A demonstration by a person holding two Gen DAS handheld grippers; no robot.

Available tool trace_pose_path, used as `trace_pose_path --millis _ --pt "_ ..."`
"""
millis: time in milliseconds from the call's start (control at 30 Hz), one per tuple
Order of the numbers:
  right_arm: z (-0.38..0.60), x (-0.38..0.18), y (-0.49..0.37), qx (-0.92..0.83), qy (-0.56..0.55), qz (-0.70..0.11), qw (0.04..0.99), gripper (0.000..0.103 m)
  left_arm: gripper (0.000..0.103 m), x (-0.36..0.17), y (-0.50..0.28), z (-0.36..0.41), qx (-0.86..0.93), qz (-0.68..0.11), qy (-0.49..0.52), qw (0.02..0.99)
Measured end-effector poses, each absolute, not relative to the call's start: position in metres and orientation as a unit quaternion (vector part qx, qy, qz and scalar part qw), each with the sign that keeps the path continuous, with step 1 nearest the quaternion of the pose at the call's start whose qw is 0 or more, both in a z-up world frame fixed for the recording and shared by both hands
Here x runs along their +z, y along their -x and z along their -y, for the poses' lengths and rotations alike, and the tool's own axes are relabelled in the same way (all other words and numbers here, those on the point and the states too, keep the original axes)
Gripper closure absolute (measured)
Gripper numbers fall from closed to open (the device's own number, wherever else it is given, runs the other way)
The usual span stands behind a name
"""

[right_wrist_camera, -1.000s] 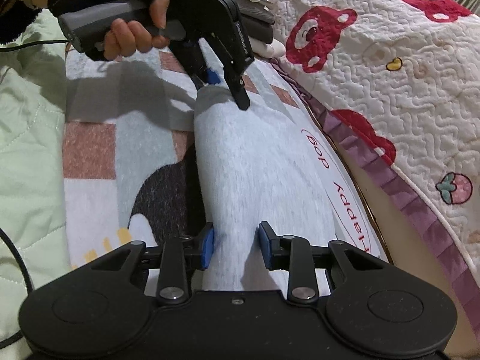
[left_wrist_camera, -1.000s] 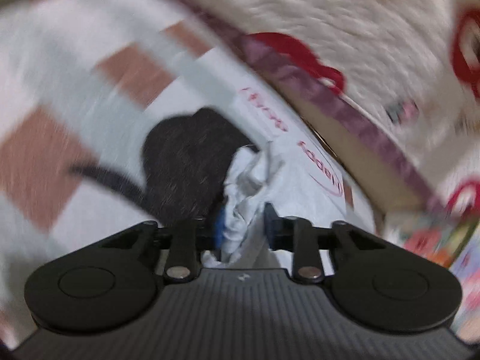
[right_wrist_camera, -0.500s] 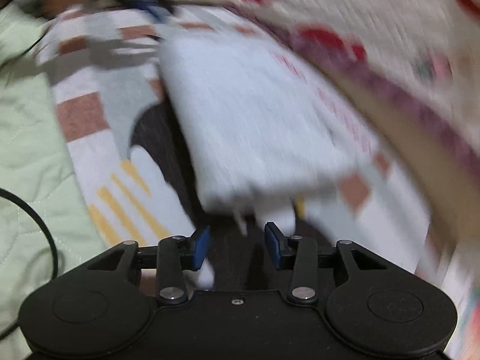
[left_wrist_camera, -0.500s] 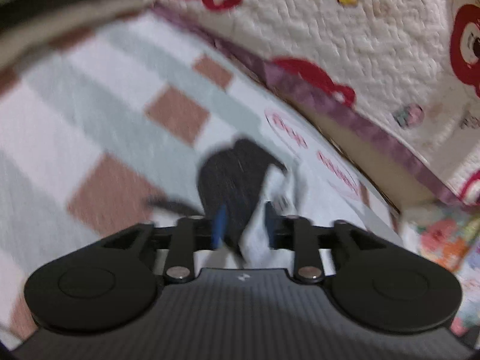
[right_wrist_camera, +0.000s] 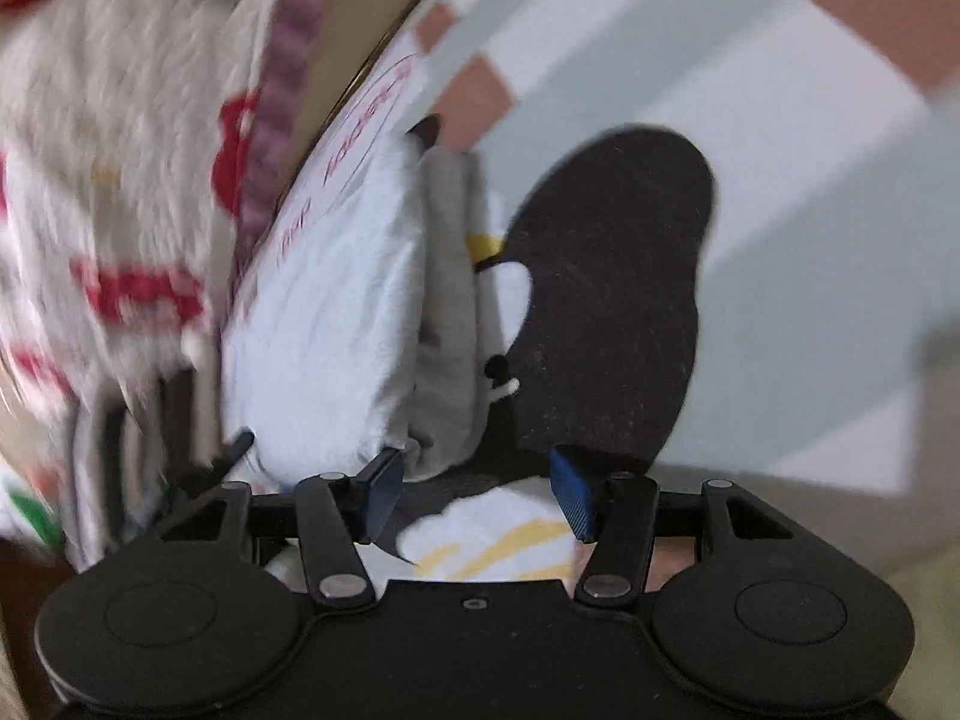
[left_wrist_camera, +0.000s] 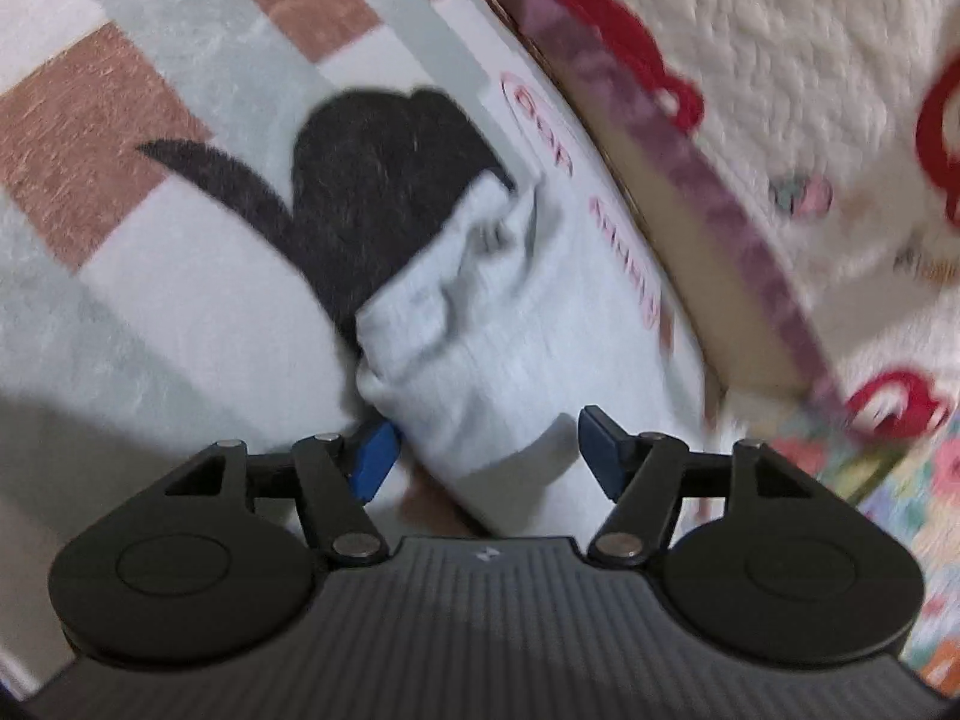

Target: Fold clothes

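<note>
A folded white garment (left_wrist_camera: 480,330) lies on a patterned blanket (left_wrist_camera: 180,276) with a black penguin shape (left_wrist_camera: 372,192). My left gripper (left_wrist_camera: 489,450) is open, its blue pads either side of the garment's near end, not closed on it. In the right wrist view the same garment (right_wrist_camera: 336,312) shows as a folded white and grey stack left of the penguin shape (right_wrist_camera: 606,300). My right gripper (right_wrist_camera: 474,495) is open and empty, just in front of the garment's edge.
A quilted white cover with red bears (left_wrist_camera: 750,72) and a purple border (left_wrist_camera: 690,180) rises beside the blanket; it also shows in the right wrist view (right_wrist_camera: 108,180). Other folded cloth (right_wrist_camera: 120,450) lies at the left. Both views are motion-blurred.
My left gripper let go of the bunched white cloth and opened wide. My right gripper opened wider and swung round; the garment now lies folded shorter on the blanket.
</note>
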State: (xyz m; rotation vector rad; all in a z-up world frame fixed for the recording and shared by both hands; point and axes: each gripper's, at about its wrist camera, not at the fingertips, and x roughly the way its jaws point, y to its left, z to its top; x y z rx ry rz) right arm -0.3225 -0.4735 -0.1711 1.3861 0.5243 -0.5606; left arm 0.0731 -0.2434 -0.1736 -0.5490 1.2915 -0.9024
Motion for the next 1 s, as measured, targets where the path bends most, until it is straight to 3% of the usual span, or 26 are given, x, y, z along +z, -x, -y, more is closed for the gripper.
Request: trace_pose_path --millis 133,300,500,667,700,733,767,833,867,1000 --pt "0.463 -0.173 0.331 -0.267 -0.64 -0.2 0.693 0.042 0.043 -0.171 -0.083 0.246 -0.389 -0.556 0.254 0.689" --pt "0.452 -0.184 0.323 -0.19 -0.718 -0.147 0.654 0.042 0.044 -0.15 -0.08 0.264 -0.43 -0.521 0.116 0.728" --pt "0.45 -0.184 0.303 -0.198 -0.685 -0.144 0.686 0.041 0.044 -0.154 -0.09 0.264 -0.435 -0.521 0.125 0.724" --pt "0.459 -0.203 0.291 -0.239 -0.718 -0.095 0.647 0.04 0.044 -0.155 -0.096 0.274 -0.447 -0.516 0.119 0.722" --pt "0.459 -0.206 0.289 -0.25 -0.724 -0.075 0.638 0.039 0.05 -0.154 -0.097 0.277 -0.451 -0.514 0.111 0.722" --pt "0.461 -0.206 0.284 -0.261 -0.725 -0.067 0.634 0.039 0.068 -0.153 -0.096 0.28 -0.454 -0.513 0.099 0.721" --pt "0.464 -0.202 0.278 -0.264 -0.711 -0.071 0.648 0.038 0.073 -0.153 -0.096 0.283 -0.457 -0.514 0.086 0.721" --pt "0.47 -0.192 0.267 -0.27 -0.68 -0.081 0.677 0.055 0.081 -0.146 -0.091 0.284 -0.464 -0.501 0.063 0.728" --pt "0.475 -0.178 0.261 -0.267 -0.632 -0.098 0.721 0.069 0.083 -0.142 -0.087 0.282 -0.461 -0.502 0.063 0.729" --pt "0.497 -0.127 0.246 -0.273 -0.458 -0.151 0.832 0.074 0.086 -0.138 -0.067 0.269 -0.455 -0.545 0.097 0.697"
